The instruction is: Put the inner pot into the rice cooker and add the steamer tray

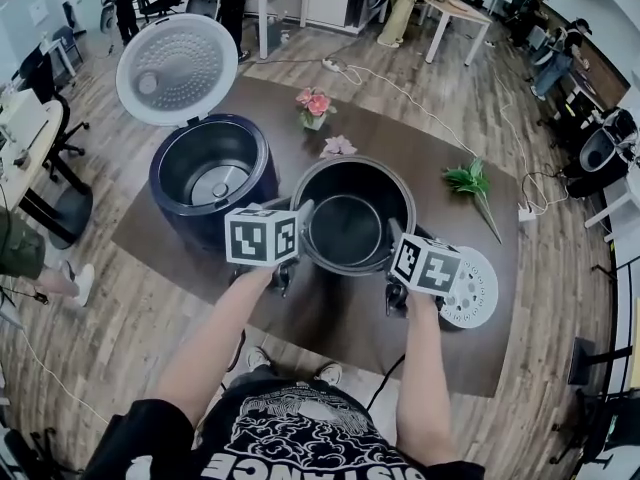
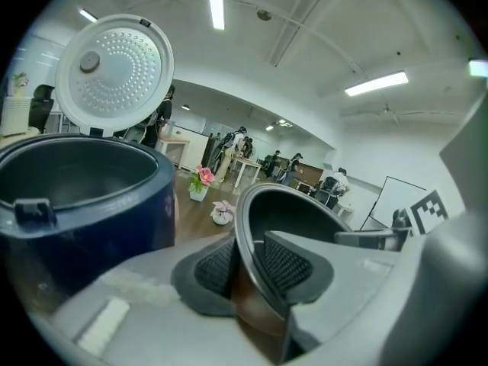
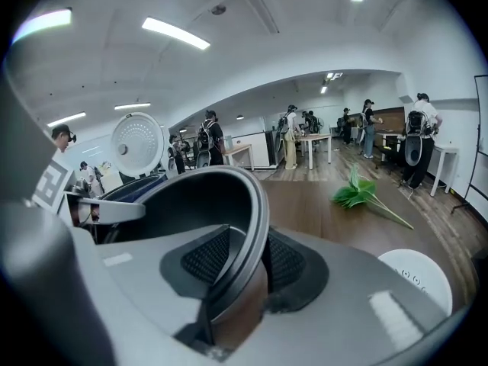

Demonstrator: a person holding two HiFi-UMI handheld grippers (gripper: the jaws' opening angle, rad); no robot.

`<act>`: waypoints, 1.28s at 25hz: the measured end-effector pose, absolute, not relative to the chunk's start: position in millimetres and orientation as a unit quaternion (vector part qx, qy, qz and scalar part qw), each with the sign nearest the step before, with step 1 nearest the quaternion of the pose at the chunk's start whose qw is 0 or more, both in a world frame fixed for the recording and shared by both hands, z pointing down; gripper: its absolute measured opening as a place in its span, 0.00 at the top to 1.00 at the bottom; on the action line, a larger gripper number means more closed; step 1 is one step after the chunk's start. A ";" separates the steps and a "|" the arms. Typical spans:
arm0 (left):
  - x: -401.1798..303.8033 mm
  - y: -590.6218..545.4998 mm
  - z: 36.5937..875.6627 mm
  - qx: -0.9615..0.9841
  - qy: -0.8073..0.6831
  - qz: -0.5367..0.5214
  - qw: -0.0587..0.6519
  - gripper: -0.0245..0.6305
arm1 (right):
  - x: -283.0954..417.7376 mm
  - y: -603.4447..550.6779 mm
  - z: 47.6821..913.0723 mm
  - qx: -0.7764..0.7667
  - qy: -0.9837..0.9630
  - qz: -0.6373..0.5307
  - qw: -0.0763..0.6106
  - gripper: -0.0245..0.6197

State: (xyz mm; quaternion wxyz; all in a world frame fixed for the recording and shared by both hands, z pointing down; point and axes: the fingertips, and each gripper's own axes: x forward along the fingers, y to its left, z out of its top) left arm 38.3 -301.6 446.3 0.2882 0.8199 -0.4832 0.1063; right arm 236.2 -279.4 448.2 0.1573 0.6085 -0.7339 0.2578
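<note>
Evidently, left gripper (image 1: 298,216) and right gripper (image 1: 393,232) each clamp opposite sides of the inner pot (image 1: 345,230), keeping it level between them for the open rice cooker (image 1: 212,173) beyond the left gripper.

wood floor (image 1: 120,338), ceiling strip lights (image 2: 216,2)

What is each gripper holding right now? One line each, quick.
Left gripper: closed on the rim of the inner pot.
Right gripper: closed on the opposite side of the same rim.
</note>
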 end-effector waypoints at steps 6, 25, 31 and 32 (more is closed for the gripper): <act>27.0 -311.0 402.0 0.826 -0.497 0.071 0.257 0.79 | 223.2 -295.8 403.6 0.603 -0.756 0.218 0.131 0.76; -44.4 -320.5 277.4 0.824 -0.543 -0.019 0.163 0.79 | 152.3 -326.4 275.9 0.571 -0.811 0.106 0.066 0.76; -80.4 -318.1 259.5 0.810 -0.566 -0.036 0.149 0.80 | 116.9 -332.6 258.9 0.554 -0.825 0.091 0.057 0.76; -88.4 -317.2 257.3 0.807 -0.571 -0.038 0.147 0.80 | 108.9 -333.7 257.4 0.550 -0.829 0.090 0.056 0.76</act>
